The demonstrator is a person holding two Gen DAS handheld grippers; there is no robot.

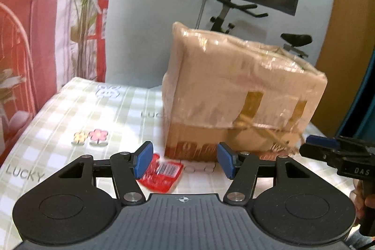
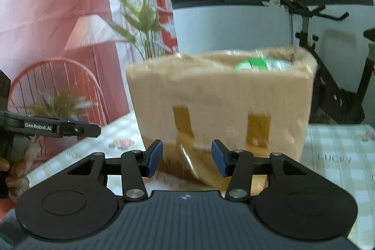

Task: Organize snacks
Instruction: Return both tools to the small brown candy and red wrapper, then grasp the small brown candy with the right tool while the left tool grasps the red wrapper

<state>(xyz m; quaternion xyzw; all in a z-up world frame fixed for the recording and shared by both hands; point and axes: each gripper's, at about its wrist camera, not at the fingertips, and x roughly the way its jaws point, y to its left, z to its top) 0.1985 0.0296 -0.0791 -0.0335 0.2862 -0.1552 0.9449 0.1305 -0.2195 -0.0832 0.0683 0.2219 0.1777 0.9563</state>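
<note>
While a checked cloth covers the worktop (image 1: 70, 114), a tape-wrapped cardboard box (image 1: 239, 95) stands on it, a green snack packet (image 2: 260, 63) showing inside its open top. Both tools face the box: the left gripper (image 1: 185, 159) hangs spread wide and empty above a red snack packet (image 1: 161, 173) lying flat on the cloth just in front of the box, and the right gripper (image 2: 186, 157), equally parted, holds nothing, close to the box's taped front.
</note>
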